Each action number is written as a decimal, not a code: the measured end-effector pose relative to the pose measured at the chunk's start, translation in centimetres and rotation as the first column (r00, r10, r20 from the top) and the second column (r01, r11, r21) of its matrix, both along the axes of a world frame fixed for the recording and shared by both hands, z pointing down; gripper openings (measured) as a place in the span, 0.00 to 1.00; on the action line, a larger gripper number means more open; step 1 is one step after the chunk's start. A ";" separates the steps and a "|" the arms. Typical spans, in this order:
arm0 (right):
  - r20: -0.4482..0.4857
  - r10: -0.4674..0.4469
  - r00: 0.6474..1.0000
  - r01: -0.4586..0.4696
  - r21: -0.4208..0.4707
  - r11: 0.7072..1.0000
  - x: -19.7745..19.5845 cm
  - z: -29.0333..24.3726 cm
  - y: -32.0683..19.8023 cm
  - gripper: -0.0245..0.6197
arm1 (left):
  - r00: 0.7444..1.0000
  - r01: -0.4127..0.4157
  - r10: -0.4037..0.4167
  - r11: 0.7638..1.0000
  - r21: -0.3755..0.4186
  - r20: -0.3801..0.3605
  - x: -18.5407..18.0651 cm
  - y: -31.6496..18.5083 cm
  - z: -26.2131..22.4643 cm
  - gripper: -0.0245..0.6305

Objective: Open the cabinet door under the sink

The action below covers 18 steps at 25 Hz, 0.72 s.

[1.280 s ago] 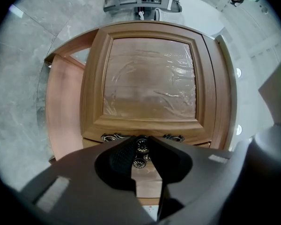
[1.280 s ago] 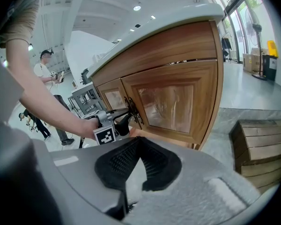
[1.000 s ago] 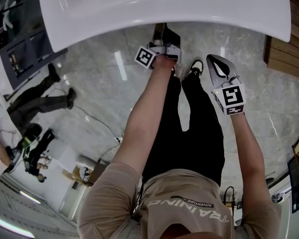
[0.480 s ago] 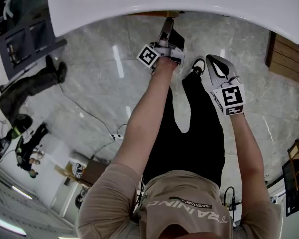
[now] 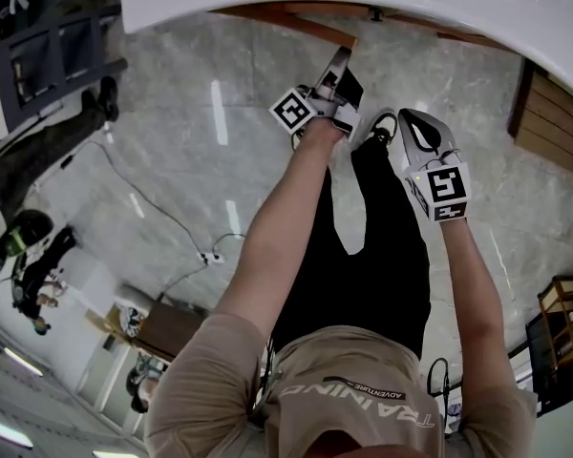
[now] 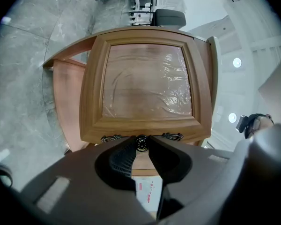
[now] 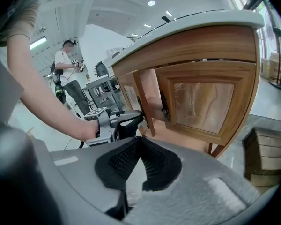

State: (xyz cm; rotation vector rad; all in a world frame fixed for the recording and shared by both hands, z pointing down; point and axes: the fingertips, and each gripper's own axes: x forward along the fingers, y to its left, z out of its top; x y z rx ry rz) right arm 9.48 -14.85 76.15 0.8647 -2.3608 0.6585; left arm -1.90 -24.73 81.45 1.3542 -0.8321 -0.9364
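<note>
Left hand-held gripper (image 6: 141, 139) clamps door knob (image 6: 141, 144) (mostly hidden); right hand-held gripper (image 7: 139, 139) closed, empty.

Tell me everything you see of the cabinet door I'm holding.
The cabinet door is light brown wood: a moulded frame round a recessed panel under glossy, wrinkled film. A dark ornate fitting with a round knob sits at its free edge. It stands partly open, and the left hand-held gripper is shut on the knob.
</note>
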 end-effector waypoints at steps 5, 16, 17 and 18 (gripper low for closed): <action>-0.002 -0.003 1.000 0.003 -0.001 1.000 -1.7 0.0 0.7 0.04 | 0.999 -0.031 0.031 0.999 -0.009 -0.015 -0.2 1.4 0.2 0.19; 0.012 0.072 0.997 -0.072 -0.006 0.997 -5.4 -0.9 1.2 0.04 | 0.984 -0.175 0.175 0.984 -0.016 -0.020 -1.5 3.8 0.2 0.19; 0.011 0.074 0.997 -0.074 -0.004 0.997 -5.7 -1.0 1.3 0.04 | 0.982 -0.188 0.188 0.982 -0.016 -0.020 -1.6 4.1 0.2 0.19; 0.010 0.074 0.997 -0.074 -0.002 0.997 -6.0 -1.1 1.5 0.04 | 0.979 -0.202 0.201 0.979 -0.016 -0.020 -1.7 4.5 0.3 0.19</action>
